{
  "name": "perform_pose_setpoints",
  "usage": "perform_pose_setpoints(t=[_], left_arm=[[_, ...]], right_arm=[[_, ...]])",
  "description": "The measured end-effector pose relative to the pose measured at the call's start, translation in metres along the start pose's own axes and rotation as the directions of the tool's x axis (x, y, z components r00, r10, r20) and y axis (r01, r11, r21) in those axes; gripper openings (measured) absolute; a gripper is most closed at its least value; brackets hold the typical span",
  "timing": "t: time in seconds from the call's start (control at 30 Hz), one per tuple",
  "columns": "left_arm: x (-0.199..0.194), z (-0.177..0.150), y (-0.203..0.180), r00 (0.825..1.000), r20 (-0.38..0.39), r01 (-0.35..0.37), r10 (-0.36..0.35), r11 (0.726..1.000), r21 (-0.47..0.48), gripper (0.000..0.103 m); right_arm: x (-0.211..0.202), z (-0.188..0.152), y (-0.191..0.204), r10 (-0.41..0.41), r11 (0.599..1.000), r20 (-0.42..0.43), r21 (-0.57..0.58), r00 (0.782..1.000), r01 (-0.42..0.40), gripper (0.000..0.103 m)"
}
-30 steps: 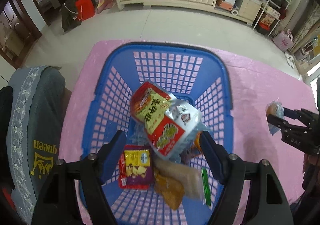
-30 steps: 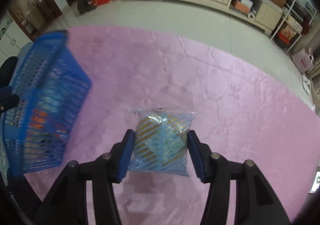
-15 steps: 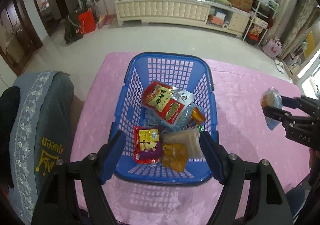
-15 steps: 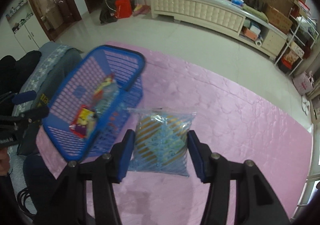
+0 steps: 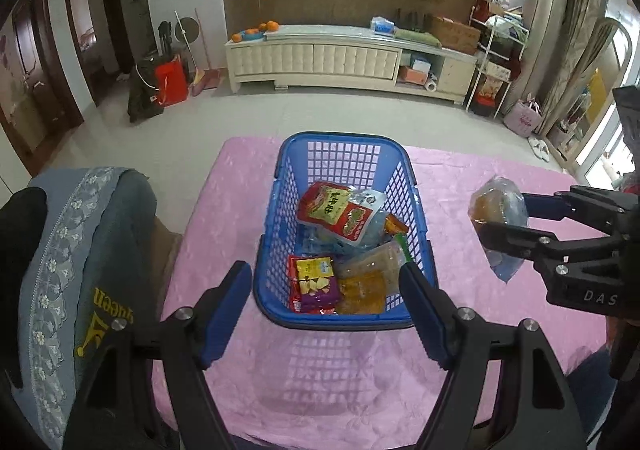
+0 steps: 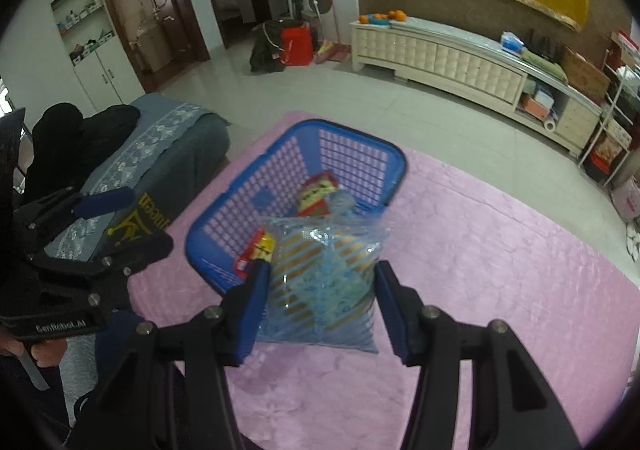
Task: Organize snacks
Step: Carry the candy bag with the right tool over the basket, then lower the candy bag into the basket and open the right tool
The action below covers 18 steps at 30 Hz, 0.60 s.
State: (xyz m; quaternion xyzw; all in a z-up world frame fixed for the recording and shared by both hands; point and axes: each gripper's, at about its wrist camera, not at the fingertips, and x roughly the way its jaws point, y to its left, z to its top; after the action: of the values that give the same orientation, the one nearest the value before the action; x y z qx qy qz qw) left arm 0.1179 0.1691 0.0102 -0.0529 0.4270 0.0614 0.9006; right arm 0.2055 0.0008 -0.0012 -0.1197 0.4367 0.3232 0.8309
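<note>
A blue plastic basket (image 5: pixel 280 186) stands on the pink tablecloth (image 5: pixel 224 194) and holds several snack packets, among them a red and green one (image 5: pixel 336 214) and a purple and yellow one (image 5: pixel 314 282). My left gripper (image 5: pixel 326 310) is open and empty, held above the basket's near rim. My right gripper (image 6: pixel 320 308) is shut on a clear blue striped snack bag (image 6: pixel 324 282) and holds it in the air right of the basket (image 6: pixel 224 222). The bag (image 5: pixel 498 210) also shows in the left wrist view, right of the basket.
A chair with a grey cover (image 5: pixel 80 250) stands at the table's left edge. Beyond the table lie a tiled floor and a long white cabinet (image 5: pixel 320 58). The pink cloth (image 6: pixel 500 270) spreads right of the basket.
Both grippers have risen well above the table. My right gripper has carried the striped bag up off the cloth and towards the basket. My left gripper pulled back out of the basket.
</note>
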Motion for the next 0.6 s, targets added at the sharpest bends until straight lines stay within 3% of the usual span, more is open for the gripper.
perform_pose_setpoints(t=[0.17, 0.2, 0.27, 0.43, 0.6], left_arm=[[-0.002, -0.009, 0.019, 0.999, 0.051, -0.018, 0.018, 1.000, -0.007, 0.074], [0.000, -0.010, 0.021, 0.999, 0.050, -0.019, 0.020, 1.000, -0.012, 0.074], [0.006, -0.012, 0.026, 0.999, 0.040, -0.031, 0.031, 0.999, -0.016, 0.085], [0.021, -0.016, 0.035, 0.997, 0.027, -0.068, 0.068, 0.998, -0.001, 0.086], [0.035, -0.021, 0.047, 0.999, 0.016, -0.050, 0.050, 0.998, -0.031, 0.087]], right_arm=[[0.010, 0.005, 0.016, 0.016, 1.000, 0.000, -0.003, 1.000, -0.016, 0.058], [0.012, 0.005, 0.017, 0.018, 1.000, -0.001, -0.005, 1.000, -0.018, 0.058], [0.022, 0.006, 0.021, 0.019, 1.000, -0.012, -0.014, 1.000, -0.019, 0.058], [0.046, 0.008, 0.030, 0.023, 0.999, -0.053, -0.027, 0.998, -0.024, 0.058], [0.069, 0.012, 0.042, 0.018, 0.998, -0.090, -0.058, 0.996, -0.024, 0.058]])
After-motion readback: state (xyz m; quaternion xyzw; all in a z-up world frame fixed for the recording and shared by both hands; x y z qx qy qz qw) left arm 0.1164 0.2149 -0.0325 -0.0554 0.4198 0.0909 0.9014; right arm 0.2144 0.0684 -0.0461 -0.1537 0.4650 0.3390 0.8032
